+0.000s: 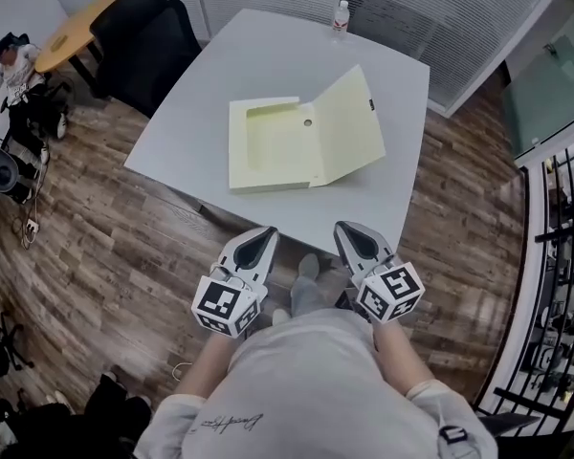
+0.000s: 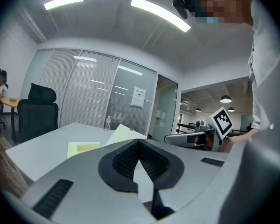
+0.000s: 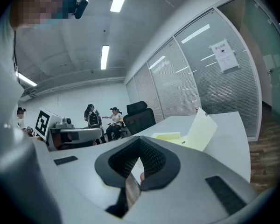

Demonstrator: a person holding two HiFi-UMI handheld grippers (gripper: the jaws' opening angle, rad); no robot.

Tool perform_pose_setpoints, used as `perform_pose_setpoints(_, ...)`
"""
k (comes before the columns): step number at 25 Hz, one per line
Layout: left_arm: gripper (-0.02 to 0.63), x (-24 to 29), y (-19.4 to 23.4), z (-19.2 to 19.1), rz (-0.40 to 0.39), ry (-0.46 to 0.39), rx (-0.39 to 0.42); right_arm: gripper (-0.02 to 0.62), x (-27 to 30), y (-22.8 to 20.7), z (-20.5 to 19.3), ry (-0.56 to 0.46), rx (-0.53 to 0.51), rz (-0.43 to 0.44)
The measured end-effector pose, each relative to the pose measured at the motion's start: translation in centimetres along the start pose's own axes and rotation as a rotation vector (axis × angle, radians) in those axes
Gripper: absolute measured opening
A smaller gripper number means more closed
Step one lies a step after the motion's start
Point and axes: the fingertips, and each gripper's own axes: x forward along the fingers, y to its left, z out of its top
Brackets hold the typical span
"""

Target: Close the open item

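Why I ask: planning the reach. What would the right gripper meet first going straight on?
Probably the open pale yellow box on the table, near its raised lid; the right gripper seems just above the tabletop, though depth is unclear.

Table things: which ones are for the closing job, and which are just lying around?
For the job:
yellow box file, lying open
its lid, tilted up
left gripper and right gripper, both empty

Just lying about:
water bottle at the table's far edge
black chairs
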Motion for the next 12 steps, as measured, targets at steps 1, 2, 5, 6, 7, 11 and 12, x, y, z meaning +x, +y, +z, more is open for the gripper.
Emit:
perform_pose_setpoints(1,0.009,0.5,0.4,0.1,0.001,0.002,0.0,0.013,0.5,-0.5,0.3,-0.001,0.001,0.001)
perform_pose_setpoints(2,0.009,1.1,0.8,0.2,0.003,0.004,-0.001,0.012,1.1,-1.0,0.5,-0.001,0.003,0.002)
perform_pose_setpoints(5,0.009,3.0,2.0,0.8,0.011,0.007,-0.005,0.013,2.5,-2.6,1.4,0.001,0.008,0.007)
perform_pose_setpoints(6,0.009,3.6,2.3,1.1,0.011,0.007,-0.006,0.014,3.0,-3.1,1.7,0.003,0.01,0.008)
perform_pose_setpoints(7,0.009,4.3,2.6,1.3,0.011,0.008,-0.007,0.013,3.4,-3.7,1.9,0.004,0.011,0.009)
perform_pose_setpoints(11,0.009,6.4,3.7,1.9,0.017,0.007,-0.012,0.013,4.8,-5.9,2.6,0.009,0.019,0.005)
perform_pose_setpoints(12,0.009,6.8,4.0,2.0,0.019,0.008,-0.014,0.014,5.1,-6.4,2.9,0.01,0.021,0.005)
